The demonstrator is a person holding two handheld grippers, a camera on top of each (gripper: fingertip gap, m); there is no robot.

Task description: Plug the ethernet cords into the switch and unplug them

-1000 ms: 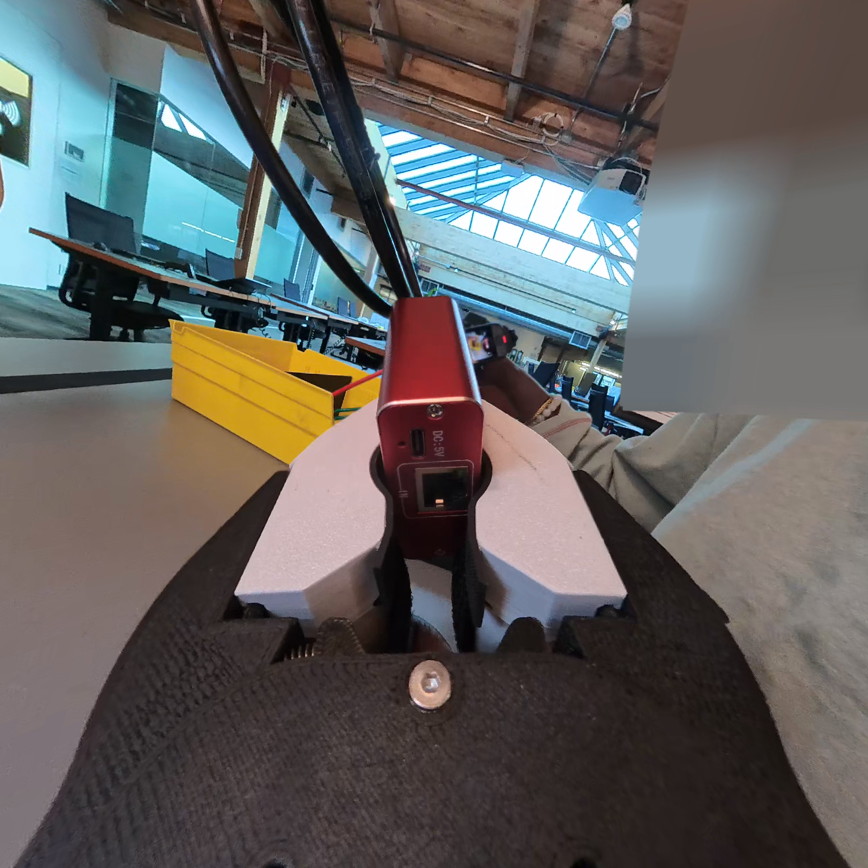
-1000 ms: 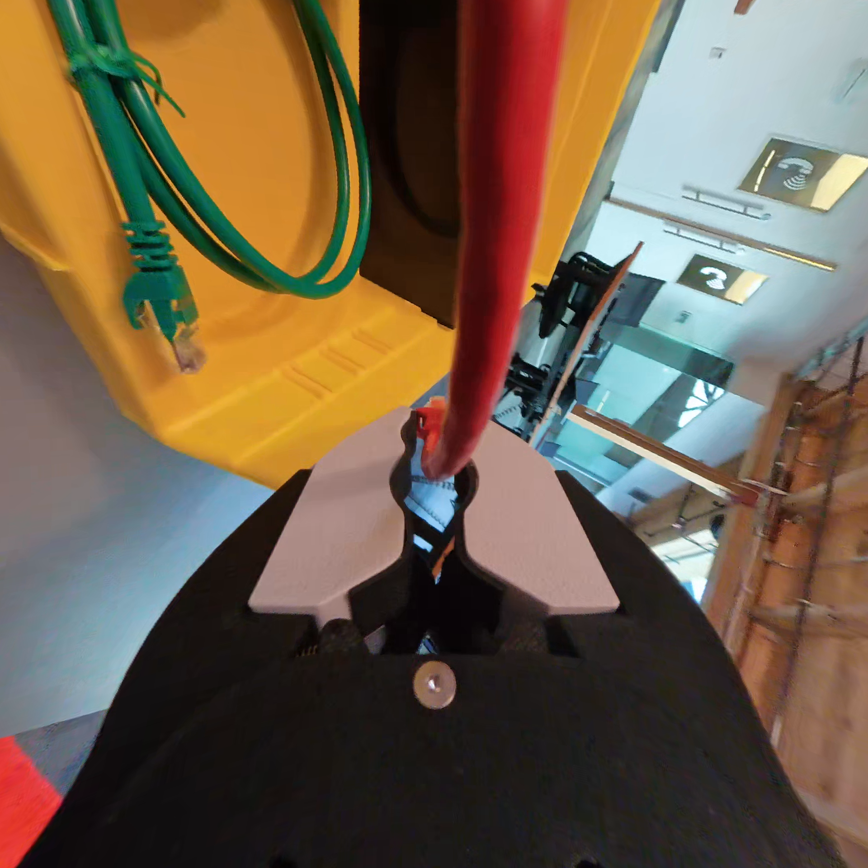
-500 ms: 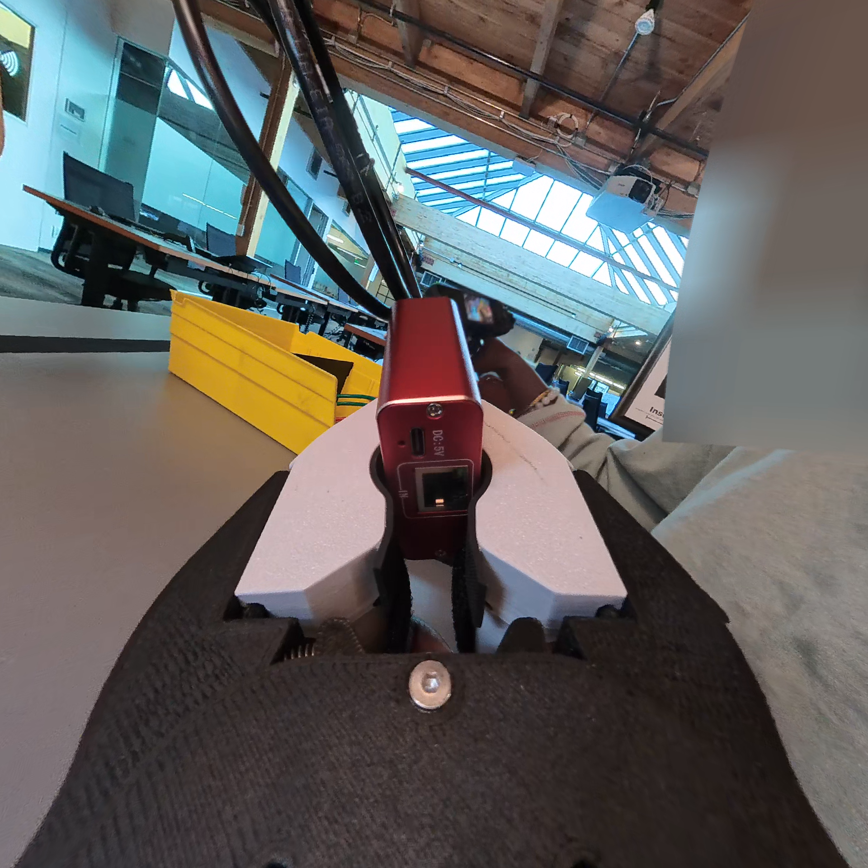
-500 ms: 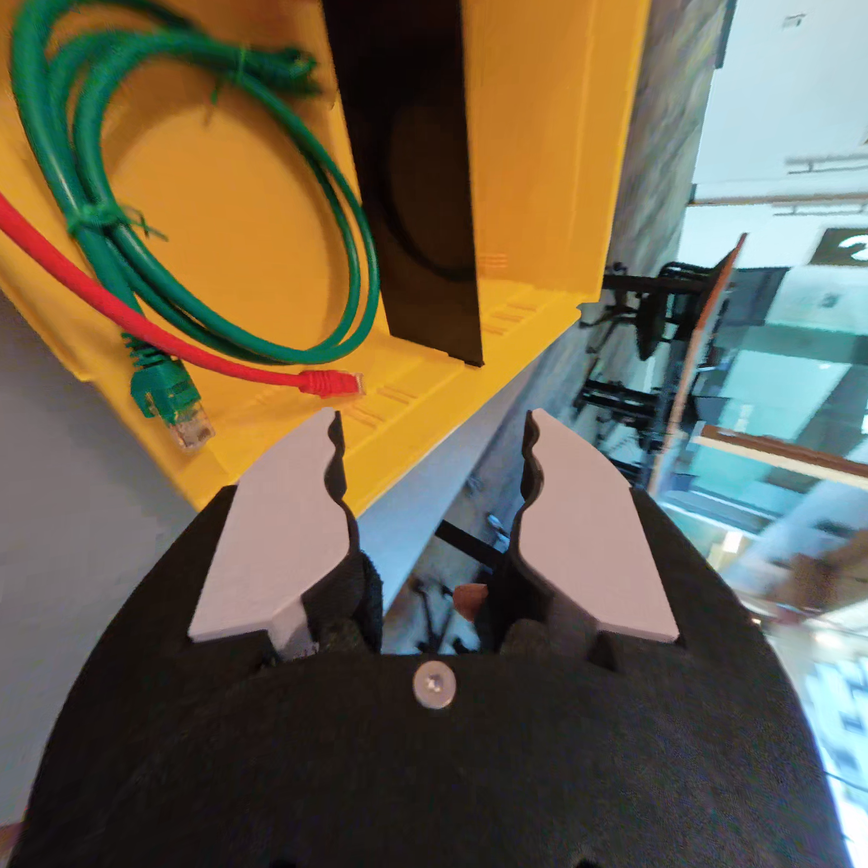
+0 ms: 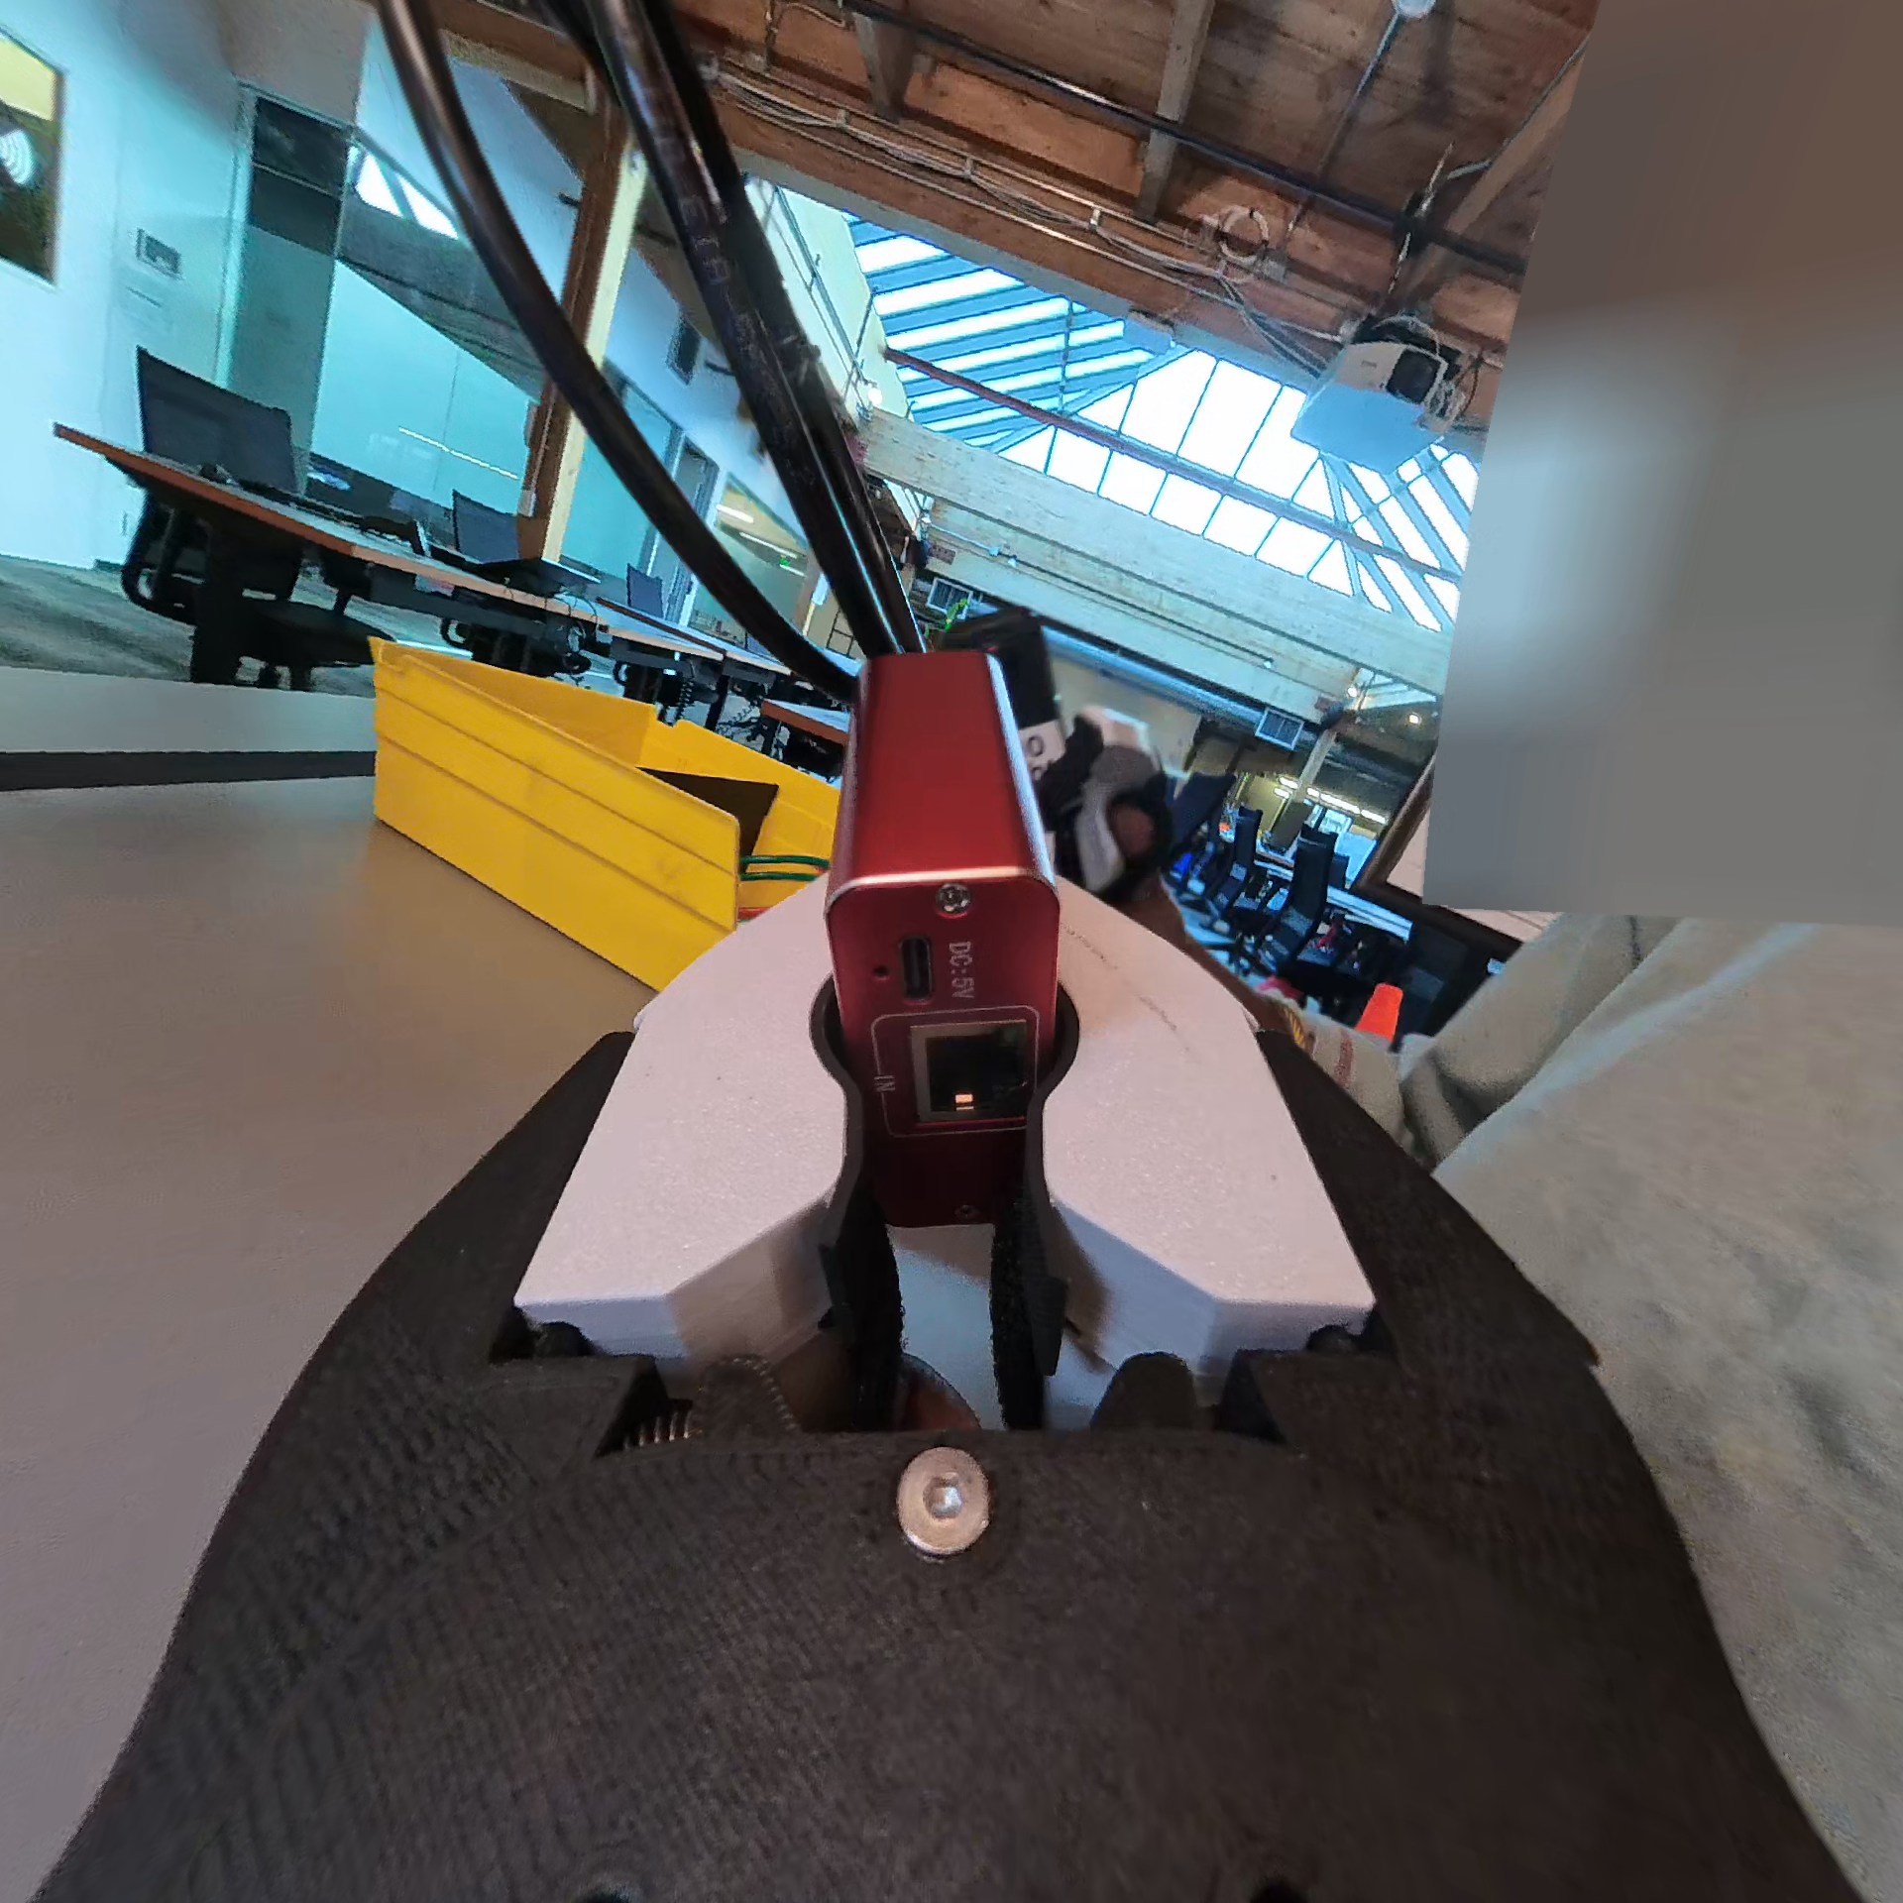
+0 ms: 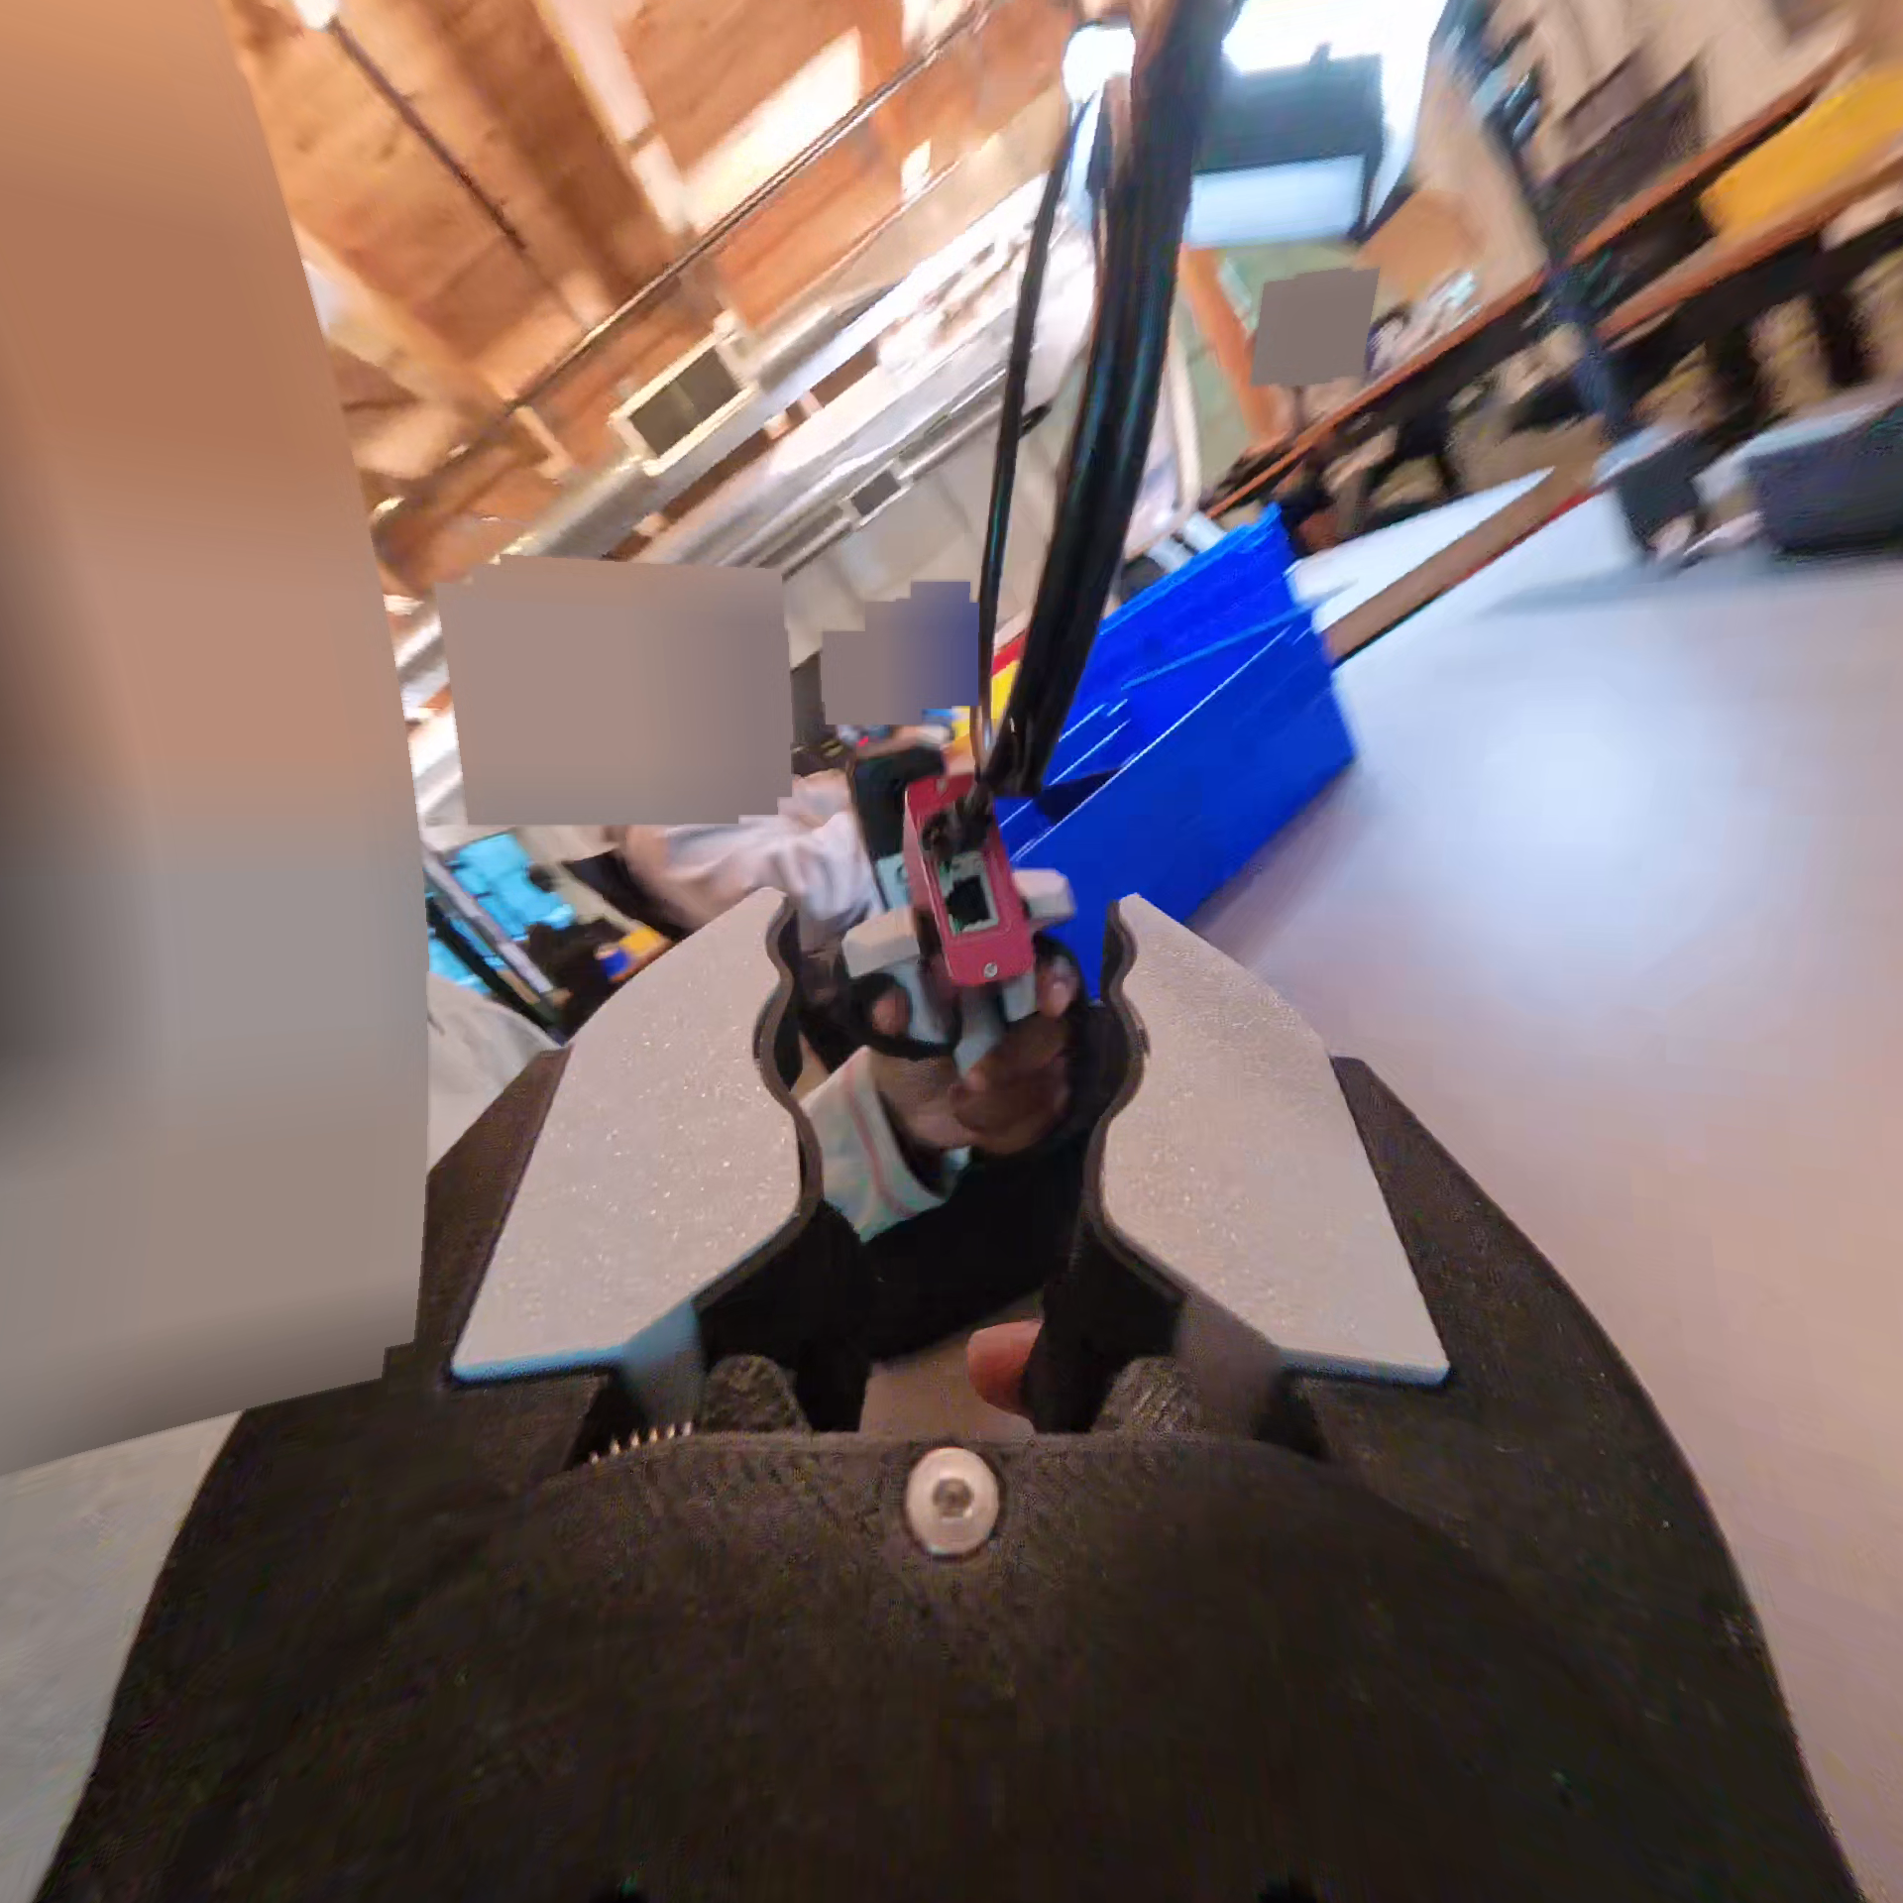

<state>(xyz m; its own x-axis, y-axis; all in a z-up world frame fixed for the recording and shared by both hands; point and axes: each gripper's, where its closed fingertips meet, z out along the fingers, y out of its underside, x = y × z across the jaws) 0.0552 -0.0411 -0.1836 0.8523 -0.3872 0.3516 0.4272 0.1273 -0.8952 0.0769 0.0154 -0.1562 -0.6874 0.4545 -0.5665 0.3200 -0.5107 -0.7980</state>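
**Open workshop office under a timber roof**

A wooden beam ceiling [image 5: 1215, 113] spans the room, with a wide skylight [image 5: 1164, 433] letting in bright daylight. A projector [image 5: 1375, 396] hangs beside it. Along the pale left wall [image 5: 134, 340] stand long desks [image 5: 309, 525] with dark monitors and black chairs, and a timber post [image 5: 577, 340] rises behind them. In the right wrist view, blurred by motion, a ventilation grille [image 6: 685, 396] sits high under the wooden ceiling.
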